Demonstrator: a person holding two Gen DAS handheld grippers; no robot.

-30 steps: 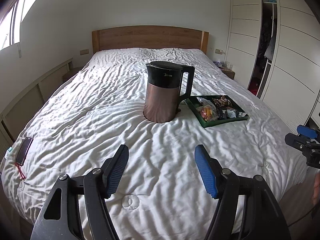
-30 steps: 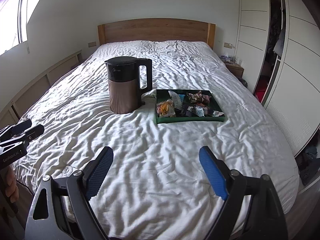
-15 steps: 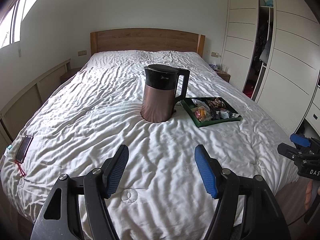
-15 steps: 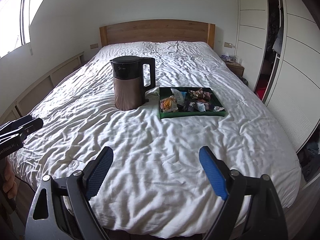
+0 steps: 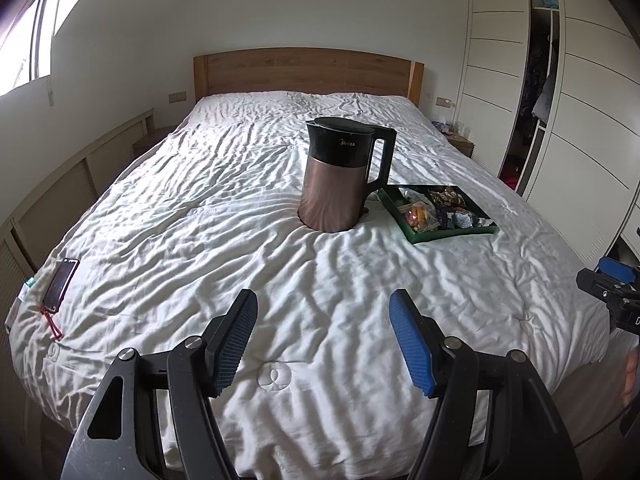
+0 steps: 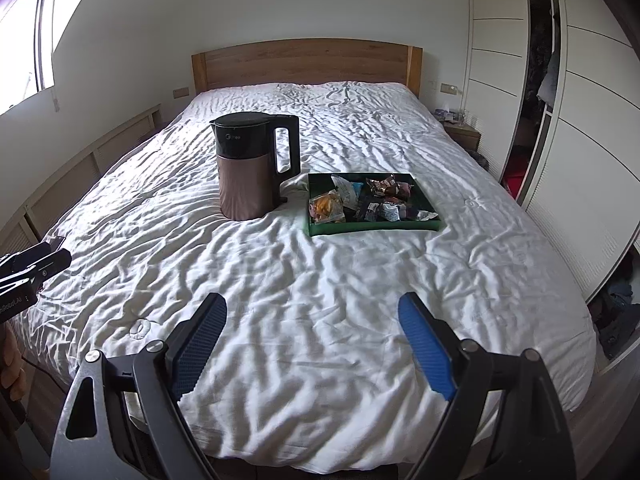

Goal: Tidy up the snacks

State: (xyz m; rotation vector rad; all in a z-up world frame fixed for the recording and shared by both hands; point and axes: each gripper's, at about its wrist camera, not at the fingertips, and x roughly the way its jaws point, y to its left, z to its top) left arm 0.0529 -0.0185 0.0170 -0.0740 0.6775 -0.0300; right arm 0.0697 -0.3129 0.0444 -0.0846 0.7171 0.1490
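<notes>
Since the earlier frame both views have drawn back from the bed. Left gripper and right gripper, bottom of frame, gape wide, empty. Beyond, right of centre beside the kettle, the green tray holds jumbled snacks, seemingly unsorted, well beyond either gripper.

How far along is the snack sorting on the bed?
Nothing looks sorted yet: the snacks lie jumbled in the green tray beside the kettle. Neither the left gripper nor the right gripper holds anything; both are open, short of the tray. All sorting remains.
</notes>
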